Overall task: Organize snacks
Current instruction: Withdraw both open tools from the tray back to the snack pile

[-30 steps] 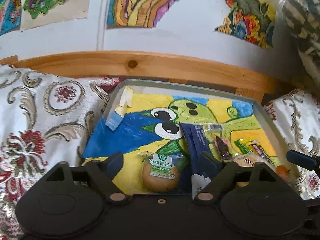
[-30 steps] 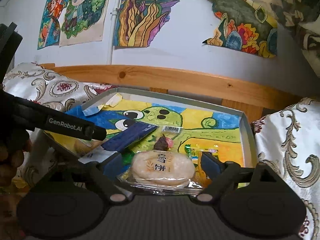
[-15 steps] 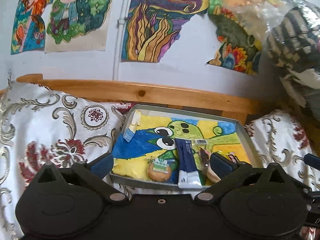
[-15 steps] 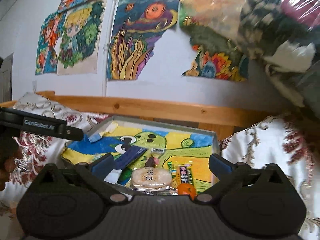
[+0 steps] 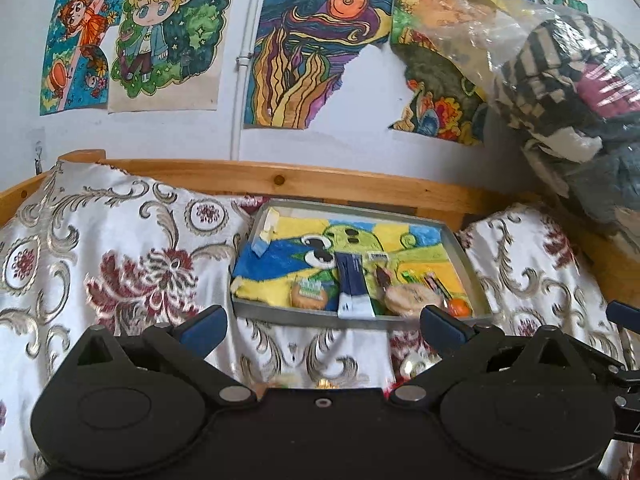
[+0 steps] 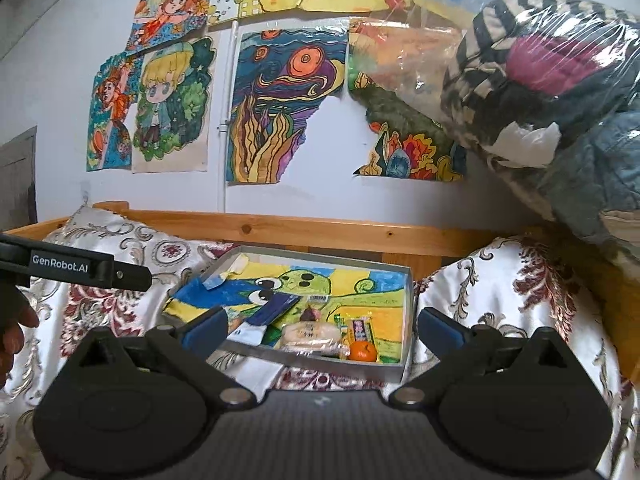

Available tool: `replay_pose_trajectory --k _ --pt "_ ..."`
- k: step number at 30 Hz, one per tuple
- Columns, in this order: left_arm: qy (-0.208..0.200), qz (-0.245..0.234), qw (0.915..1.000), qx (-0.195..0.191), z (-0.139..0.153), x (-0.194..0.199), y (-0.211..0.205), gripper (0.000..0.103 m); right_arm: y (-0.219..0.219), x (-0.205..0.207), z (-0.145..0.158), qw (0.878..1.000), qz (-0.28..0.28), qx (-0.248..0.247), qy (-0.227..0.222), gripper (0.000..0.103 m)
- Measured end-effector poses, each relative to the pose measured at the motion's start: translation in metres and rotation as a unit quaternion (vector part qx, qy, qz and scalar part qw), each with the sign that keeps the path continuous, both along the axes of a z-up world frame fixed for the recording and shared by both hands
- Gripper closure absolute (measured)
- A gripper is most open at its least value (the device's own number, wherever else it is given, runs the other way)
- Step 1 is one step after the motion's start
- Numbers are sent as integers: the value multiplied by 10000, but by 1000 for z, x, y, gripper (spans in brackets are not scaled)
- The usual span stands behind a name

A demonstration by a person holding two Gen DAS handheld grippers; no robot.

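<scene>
A shallow grey tray lined with a cartoon drawing lies on the patterned bedcover. In it lie a round biscuit with a green label, a long blue packet, a pale wrapped cake, a small orange, a striped candy pack and a small dark sweet. My left gripper is open and empty, above the cover in front of the tray. My right gripper is open and empty, also short of the tray.
The floral bedcover spreads left and right of the tray. A wooden rail runs behind it below a wall of drawings. A plastic-wrapped bundle of bedding overhangs at the upper right. The left gripper's body shows in the right view.
Both grippers have pulled back and up from the tray, leaving the biscuit and the pale cake lying in it. The tray now looks smaller and farther.
</scene>
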State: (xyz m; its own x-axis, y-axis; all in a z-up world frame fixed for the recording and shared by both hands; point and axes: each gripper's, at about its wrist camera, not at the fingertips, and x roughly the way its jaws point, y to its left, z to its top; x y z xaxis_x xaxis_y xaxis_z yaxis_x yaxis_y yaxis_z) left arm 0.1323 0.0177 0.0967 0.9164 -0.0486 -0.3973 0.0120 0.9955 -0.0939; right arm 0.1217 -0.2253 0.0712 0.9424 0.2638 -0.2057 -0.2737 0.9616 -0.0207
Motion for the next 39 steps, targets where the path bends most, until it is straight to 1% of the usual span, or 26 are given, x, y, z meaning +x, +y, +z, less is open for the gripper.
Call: replay_pose_trajectory --k 10,19,25,29,35,39 --pt "387 -162 9986 323 -31 -45 -2 1 -4 -46 -12 9996 -45 147 229 0" --pt "813 -230 9948 566 -63 -64 6 1 2 -68 -42 9976 17 -1 691 0" --pt "1152 -279 9908 659 -79 -63 9 1 12 -69 -61 9942 111 -104 1069 0" --pt "1349 -418 9870 773 -87 -58 11 1 19 -67 -70 9909 263 -202 1302 0" --pt "1446 -581 9813 1132 -91 -49 14 1 28 -58 -84 9844 384 -408 1665 0" --pt "1531 -630 9782 1256 -95 -40 18 1 32 -51 -89 9812 416 -430 1836 0"
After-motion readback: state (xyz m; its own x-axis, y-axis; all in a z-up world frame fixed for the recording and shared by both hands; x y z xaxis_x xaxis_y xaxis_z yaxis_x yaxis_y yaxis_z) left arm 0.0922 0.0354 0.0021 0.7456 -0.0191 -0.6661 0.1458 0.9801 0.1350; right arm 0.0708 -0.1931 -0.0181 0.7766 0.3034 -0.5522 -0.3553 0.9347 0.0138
